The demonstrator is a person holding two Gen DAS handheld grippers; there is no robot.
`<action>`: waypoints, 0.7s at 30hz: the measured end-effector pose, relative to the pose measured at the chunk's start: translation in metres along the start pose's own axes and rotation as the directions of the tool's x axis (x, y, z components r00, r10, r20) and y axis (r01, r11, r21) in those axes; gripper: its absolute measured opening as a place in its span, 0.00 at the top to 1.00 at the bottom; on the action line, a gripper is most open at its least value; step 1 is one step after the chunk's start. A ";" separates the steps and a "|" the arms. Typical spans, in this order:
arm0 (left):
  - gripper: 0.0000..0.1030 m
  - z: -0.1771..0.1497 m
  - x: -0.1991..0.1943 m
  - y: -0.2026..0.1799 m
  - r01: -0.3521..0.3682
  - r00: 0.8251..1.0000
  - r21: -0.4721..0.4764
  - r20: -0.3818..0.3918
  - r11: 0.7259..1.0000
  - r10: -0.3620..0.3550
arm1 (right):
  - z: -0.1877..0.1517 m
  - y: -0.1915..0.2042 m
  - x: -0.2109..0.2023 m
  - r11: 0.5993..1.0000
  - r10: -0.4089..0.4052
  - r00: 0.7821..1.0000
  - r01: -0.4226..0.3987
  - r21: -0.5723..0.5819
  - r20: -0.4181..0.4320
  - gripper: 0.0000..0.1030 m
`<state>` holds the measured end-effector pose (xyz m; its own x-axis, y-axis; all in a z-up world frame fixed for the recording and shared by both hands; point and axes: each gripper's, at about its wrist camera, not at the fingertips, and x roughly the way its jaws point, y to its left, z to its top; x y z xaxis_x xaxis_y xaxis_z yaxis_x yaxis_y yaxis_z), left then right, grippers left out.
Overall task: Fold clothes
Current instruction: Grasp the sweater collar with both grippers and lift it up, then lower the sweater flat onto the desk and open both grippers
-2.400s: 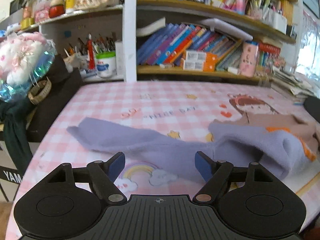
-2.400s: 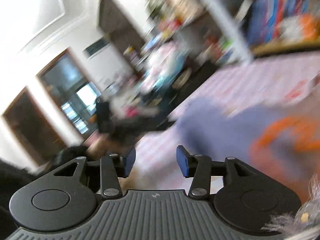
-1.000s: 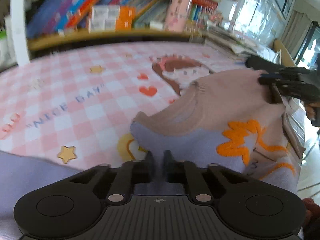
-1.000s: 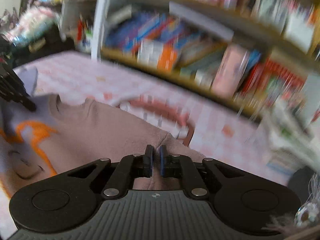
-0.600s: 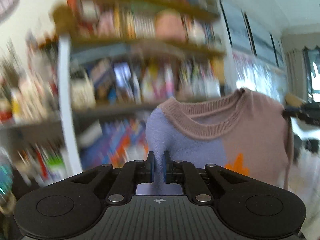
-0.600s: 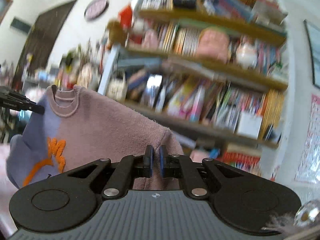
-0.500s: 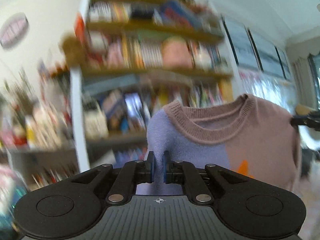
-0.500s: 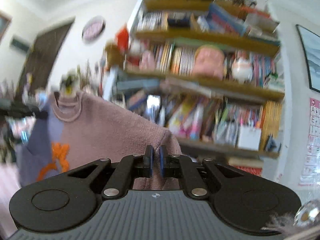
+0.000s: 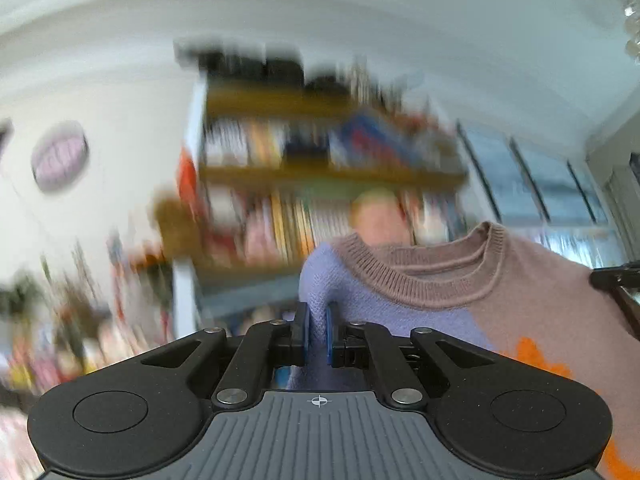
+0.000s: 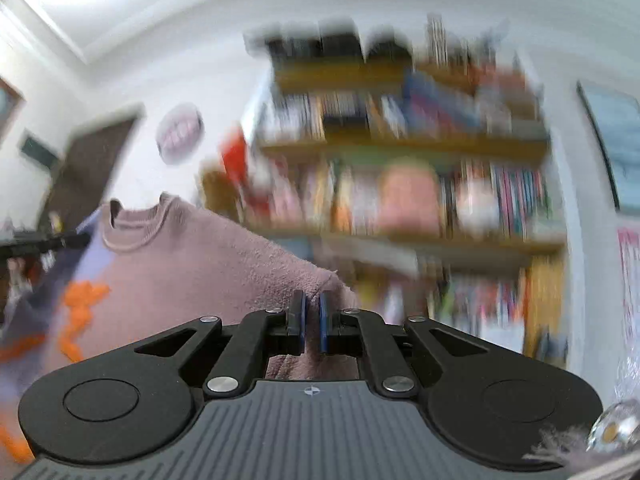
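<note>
Your left gripper (image 9: 318,330): jaws closed tight on lilac shoulder of knitted lilac-and-dusty-pink sweater with orange motif (image 9: 520,300). Your right gripper (image 10: 311,326): jaws pinched shut on pink shoulder (image 10: 200,272). Sweater hangs stretched between your grippers, in air, neckline up, long axis across. Blurred wooden bookshelf crammed with books (image 10: 400,200) beyond; nothing between.

Ahead of you the packed bookshelf (image 10: 408,208) blocks the way; the sweater (image 9: 520,300) hangs stretched between your hands, filling that gap. Above it, toward the ceiling (image 9: 320,40), you have open room.
</note>
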<state>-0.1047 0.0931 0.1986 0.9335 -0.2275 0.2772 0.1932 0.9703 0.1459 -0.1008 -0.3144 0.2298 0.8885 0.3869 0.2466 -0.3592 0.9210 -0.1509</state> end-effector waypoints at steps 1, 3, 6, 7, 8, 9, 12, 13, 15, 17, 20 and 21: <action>0.93 -0.018 0.018 0.003 0.017 0.996 -0.037 -0.083 0.999 -0.021 | -0.017 -0.005 0.017 1.000 -0.020 0.998 0.020 0.003 -0.067 0.94; 0.93 -0.071 0.061 0.007 0.039 0.955 -0.119 -0.287 0.992 -0.072 | -0.061 -0.015 0.052 0.998 -0.039 0.970 0.047 0.028 -0.241 0.94; 0.93 -0.162 0.113 0.010 0.034 0.824 -0.206 -0.549 0.978 -0.144 | -0.142 -0.029 0.104 0.995 -0.053 0.869 0.090 0.052 -0.492 0.94; 0.92 -0.185 0.125 0.008 0.032 0.787 -0.211 -0.597 0.977 -0.155 | -0.171 -0.033 0.121 0.993 -0.057 0.825 0.103 0.050 -0.562 0.94; 0.92 -0.205 0.135 0.006 0.031 0.758 -0.204 -0.633 0.979 -0.156 | -0.192 -0.032 0.132 0.994 -0.069 0.794 0.104 0.022 -0.604 0.94; 0.93 -0.218 0.144 0.002 0.033 0.747 -0.173 -0.650 0.984 -0.139 | -0.214 -0.031 0.144 0.995 -0.082 0.760 0.102 -0.006 -0.644 0.94; 0.94 -0.238 0.172 0.002 0.016 0.742 -0.096 -0.667 0.995 -0.076 | -0.252 -0.029 0.173 0.993 -0.117 0.710 0.106 -0.059 -0.694 0.94; 0.94 -0.239 0.182 0.007 0.006 0.737 -0.114 -0.671 0.993 -0.082 | -0.257 -0.033 0.182 0.992 -0.124 0.701 0.112 -0.064 -0.702 0.94; 0.93 -0.238 0.195 0.021 -0.031 0.739 -0.125 -0.671 0.992 -0.062 | -0.268 -0.040 0.198 0.990 -0.139 0.684 0.124 -0.074 -0.717 0.94; 0.89 -0.230 0.186 0.034 -0.071 0.761 -0.124 -0.648 0.990 -0.027 | -0.280 -0.045 0.212 0.986 -0.165 0.661 0.131 -0.103 -0.732 0.94; 0.88 -0.212 0.155 0.060 -0.088 0.789 -0.147 -0.613 0.985 -0.021 | -0.303 -0.052 0.219 0.975 -0.220 0.624 0.138 -0.172 -0.750 0.94; 0.87 -0.207 0.141 0.065 -0.098 0.789 -0.128 -0.615 0.987 -0.002 | -0.309 -0.055 0.221 0.971 -0.238 0.610 0.140 -0.192 -0.756 0.94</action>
<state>0.1022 0.1416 0.0504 0.9216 -0.1305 -0.3656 0.1381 0.9904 -0.0052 0.2031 -0.2935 -0.0036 0.8430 -0.0176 -0.5377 -0.1693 0.9400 -0.2962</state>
